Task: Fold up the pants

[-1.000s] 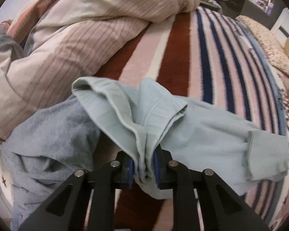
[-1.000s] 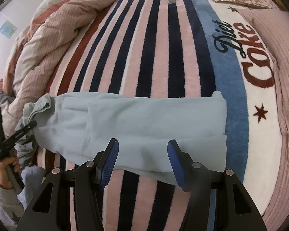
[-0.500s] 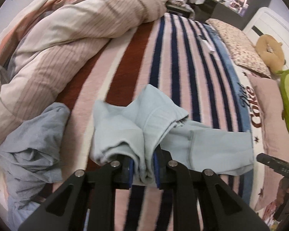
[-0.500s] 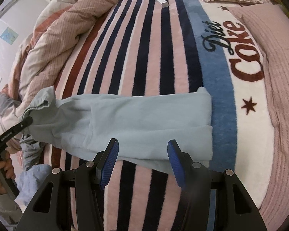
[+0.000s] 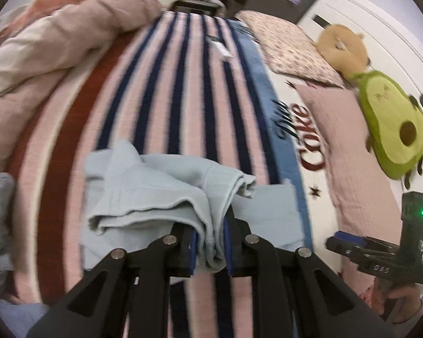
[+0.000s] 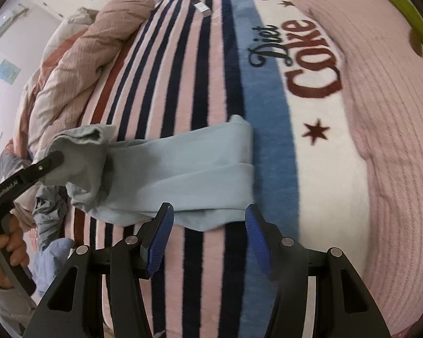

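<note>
A: Left gripper [image 5: 210,249]: state?
B: Pressed together on a bunched fold of the light blue pants [image 6: 180,174], at the waist end, lifted off the striped blanket [image 6: 211,64].
A: The rest of the pants?
B: Legs run rightward across the blanket on the bed, cuffs lying on the blue band beside the "Diet Coke" lettering [image 6: 296,56].
A: Right gripper [image 6: 208,242]?
B: Spread wide, holding nothing. It hovers just in front of the pants' near edge, which lies between and beyond its blue pads [image 6: 162,239].
</note>
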{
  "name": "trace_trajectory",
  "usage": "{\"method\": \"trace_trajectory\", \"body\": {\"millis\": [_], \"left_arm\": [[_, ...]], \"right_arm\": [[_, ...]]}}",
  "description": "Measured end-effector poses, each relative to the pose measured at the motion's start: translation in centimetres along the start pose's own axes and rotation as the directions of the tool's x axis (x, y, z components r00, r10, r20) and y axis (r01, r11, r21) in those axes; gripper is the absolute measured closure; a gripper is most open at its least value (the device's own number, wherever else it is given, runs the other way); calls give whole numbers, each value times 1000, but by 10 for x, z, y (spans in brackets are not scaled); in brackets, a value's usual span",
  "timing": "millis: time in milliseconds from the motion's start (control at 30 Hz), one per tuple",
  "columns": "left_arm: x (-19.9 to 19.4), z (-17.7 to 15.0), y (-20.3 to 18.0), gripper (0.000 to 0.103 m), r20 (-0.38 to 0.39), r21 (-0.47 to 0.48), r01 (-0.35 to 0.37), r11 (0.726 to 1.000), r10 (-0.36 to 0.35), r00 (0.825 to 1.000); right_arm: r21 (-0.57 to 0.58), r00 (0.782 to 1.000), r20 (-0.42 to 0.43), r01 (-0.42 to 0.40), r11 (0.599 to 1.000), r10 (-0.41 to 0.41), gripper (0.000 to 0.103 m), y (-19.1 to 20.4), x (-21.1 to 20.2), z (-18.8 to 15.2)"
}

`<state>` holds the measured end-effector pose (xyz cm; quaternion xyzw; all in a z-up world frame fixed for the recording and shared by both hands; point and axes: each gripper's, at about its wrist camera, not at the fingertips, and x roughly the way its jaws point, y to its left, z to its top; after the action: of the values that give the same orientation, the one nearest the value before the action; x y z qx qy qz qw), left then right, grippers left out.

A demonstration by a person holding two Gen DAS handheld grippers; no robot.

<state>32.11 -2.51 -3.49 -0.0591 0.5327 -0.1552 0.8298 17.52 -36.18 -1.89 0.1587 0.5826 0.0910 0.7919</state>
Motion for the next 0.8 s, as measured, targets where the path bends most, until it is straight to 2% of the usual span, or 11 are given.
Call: {"method": "trace_trajectory", "body": {"millis": [133,233,300,333,367,433,467,600,700,800], "left_arm": [[23,-5,-35,91,-30,28,51,998,-50,998],[50,-10,-54,90,-90,58,75,996,-69,994],[65,-17,-60,86,-123,70,88,994,-79,989],[69,-21,-62,79,-145,84,102,991,-89,985],[70,-23,-62,67,-164,96,121,988,-104,981],[65,-30,-65,58,-172,126,145,981,-122,977],[60,-33,-63,58,-172,133,146,980,-122,977],[34,-35,-34,58,-159,93,111,989,-96,983],[10,-35,-2,56,-125,57,60,997,-52,991],[-12,-36,30,53,-87,46,-17,999,21,996]], "right_arm": [[10,1000,-2,-2,1000,2,55,-16,-2,-1],[15,1000,0,3,1000,-3,55,-26,-2,-1],[20,1000,-1,8,1000,-8,55,-29,0,-1],[25,1000,-2,9,1000,-9,55,-31,1,-1],[33,1000,-3,4,999,-4,55,-33,2,-1],[50,1000,-3,-11,999,12,54,-32,5,-1],[55,1000,-4,-20,998,21,54,-30,6,-1],[42,999,-7,-44,998,45,54,-10,14,2],[-10,999,-2,-43,999,43,53,17,23,5],[-99,999,0,-37,994,37,43,51,36,8]]}}
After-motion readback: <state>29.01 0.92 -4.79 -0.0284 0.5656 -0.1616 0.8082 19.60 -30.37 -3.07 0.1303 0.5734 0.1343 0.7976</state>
